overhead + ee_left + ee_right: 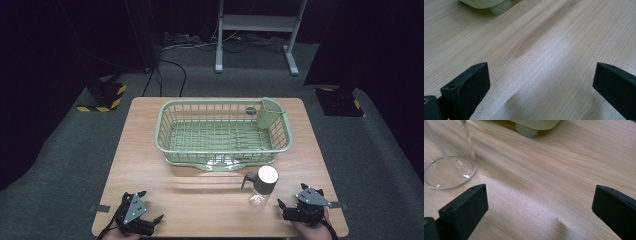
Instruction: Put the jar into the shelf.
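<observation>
Clear glass, black pump top: the dispenser bottle (pixel 262 186) stands upright near the table's front edge, just beside my right gripper (pixel 291 206), between it and the green dish basket (pixel 175 131). I read no label on it. Both my grippers, left (pixel 150 210) included, rest wide open and empty on the pale wooden table (pixel 150 165). Grey carpet and darkness surround it.

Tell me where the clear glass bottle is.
In the high view, the clear glass bottle with a black spout stands upright near the table's front right, between the green plastic basket and the right gripper.
</observation>
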Demonstrator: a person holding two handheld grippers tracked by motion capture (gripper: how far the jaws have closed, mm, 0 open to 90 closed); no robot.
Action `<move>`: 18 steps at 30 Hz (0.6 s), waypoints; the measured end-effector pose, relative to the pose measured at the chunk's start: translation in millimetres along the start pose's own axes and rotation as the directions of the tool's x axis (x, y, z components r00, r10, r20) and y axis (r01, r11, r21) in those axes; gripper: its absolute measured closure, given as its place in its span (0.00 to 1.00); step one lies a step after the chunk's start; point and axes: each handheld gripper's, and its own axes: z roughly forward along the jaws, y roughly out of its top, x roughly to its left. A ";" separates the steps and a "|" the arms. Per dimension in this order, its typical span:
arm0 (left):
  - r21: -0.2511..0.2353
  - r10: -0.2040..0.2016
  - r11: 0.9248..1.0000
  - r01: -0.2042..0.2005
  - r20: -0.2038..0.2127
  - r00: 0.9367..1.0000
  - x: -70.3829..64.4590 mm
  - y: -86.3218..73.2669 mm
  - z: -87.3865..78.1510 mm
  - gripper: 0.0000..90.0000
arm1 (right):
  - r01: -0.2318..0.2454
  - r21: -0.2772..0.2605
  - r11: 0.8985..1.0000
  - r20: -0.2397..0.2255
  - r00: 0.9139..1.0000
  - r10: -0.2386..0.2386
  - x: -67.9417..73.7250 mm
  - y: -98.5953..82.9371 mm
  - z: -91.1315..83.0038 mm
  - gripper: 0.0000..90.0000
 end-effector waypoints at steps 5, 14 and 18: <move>0.001 -0.001 1.000 0.001 0.001 1.000 0.3 0.2 0.0 0.02 | -0.013 -0.009 1.000 0.006 1.000 0.013 -1.0 -0.4 -0.9 0.00; 0.008 0.003 1.000 -0.003 0.000 1.000 -0.1 0.0 0.5 0.02 | -0.018 -0.025 1.000 0.013 1.000 0.018 -0.9 -0.9 -2.1 0.00; 0.005 -0.004 1.000 0.004 0.003 1.000 0.8 0.4 0.1 0.02 | -0.011 -0.036 0.999 0.010 1.000 0.011 -0.4 -0.8 -2.6 0.00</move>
